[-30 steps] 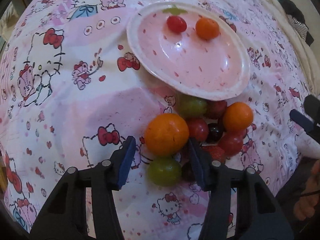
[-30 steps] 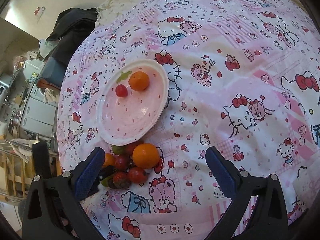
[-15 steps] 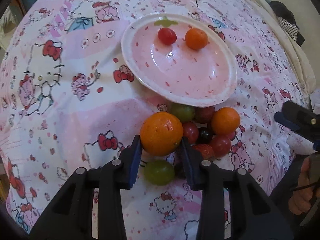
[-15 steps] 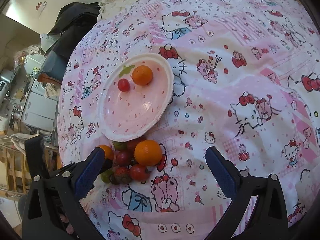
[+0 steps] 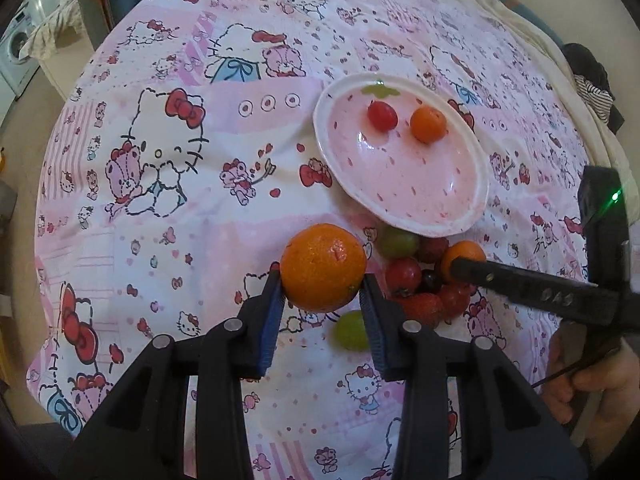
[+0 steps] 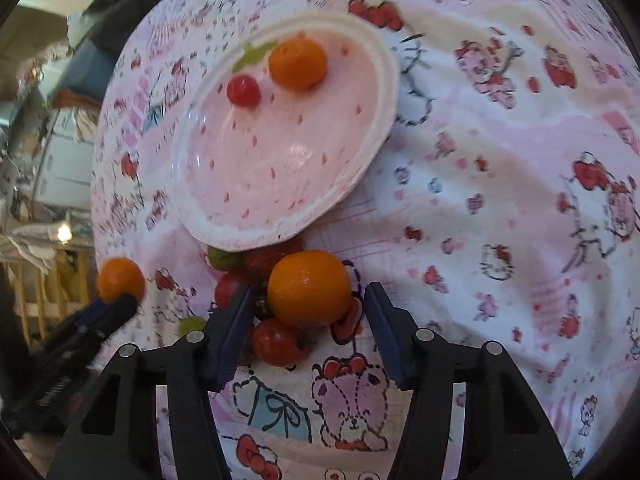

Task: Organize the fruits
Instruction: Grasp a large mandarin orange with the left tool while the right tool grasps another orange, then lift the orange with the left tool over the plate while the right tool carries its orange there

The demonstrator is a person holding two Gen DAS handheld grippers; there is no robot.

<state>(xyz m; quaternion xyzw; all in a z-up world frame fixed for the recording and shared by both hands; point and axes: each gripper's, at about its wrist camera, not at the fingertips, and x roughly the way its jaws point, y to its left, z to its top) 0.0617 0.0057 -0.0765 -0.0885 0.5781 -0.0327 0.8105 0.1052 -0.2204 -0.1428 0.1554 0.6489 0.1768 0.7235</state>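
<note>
My left gripper [image 5: 322, 300] is shut on a large orange [image 5: 323, 267] and holds it above the cloth, left of the fruit pile. It also shows in the right wrist view [image 6: 121, 280]. My right gripper [image 6: 306, 312] is open, its jaws on either side of a second orange [image 6: 309, 289] in the pile, with gaps on both sides. The pile holds red tomatoes [image 6: 278, 342], green grapes [image 5: 351, 330] and a strawberry [image 5: 424, 308]. A pink plate [image 5: 404, 184] beyond the pile holds a small orange [image 5: 428, 124] and a red tomato [image 5: 382, 116].
The fruit lies on a pink Hello Kitty cloth [image 5: 168, 208] over a round table. Clutter, dark clothing [image 5: 592, 80] and a washing machine [image 5: 16, 44] stand beyond the table's edges. The right gripper's arm [image 5: 532, 288] reaches over the pile.
My left gripper has closed on the large orange and lifted it up and left from the pile. My right gripper has come down to the pile and narrowed around the second orange.
</note>
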